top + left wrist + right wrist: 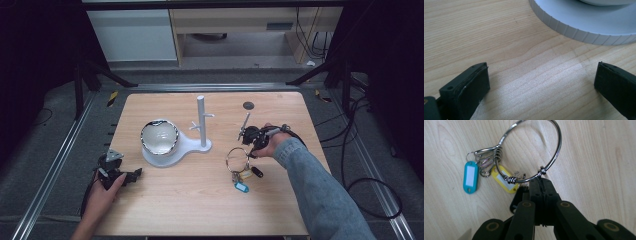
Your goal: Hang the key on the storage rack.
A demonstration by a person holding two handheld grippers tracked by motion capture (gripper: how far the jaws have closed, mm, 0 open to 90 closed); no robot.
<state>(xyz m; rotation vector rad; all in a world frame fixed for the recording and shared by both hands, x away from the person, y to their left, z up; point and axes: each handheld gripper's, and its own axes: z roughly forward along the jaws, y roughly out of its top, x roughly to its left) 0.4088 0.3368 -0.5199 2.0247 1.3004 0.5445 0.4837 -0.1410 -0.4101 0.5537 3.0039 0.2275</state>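
A large metal key ring carries several small rings, a teal tag and a yellow tag. My right gripper is shut on the ring's wire near its clasp. In the high view the key ring hangs just off the table at centre right, with the right gripper above and right of it and the tags trailing on the wood. My left gripper rests at the front left of the table. Its jaws stand open over bare wood, nothing between its fingertips.
A white stand with short pegs rises from a white base at mid table. A shiny bowl sits on that base. The base's ribbed edge lies just beyond the left jaws. A dark round spot marks the far table.
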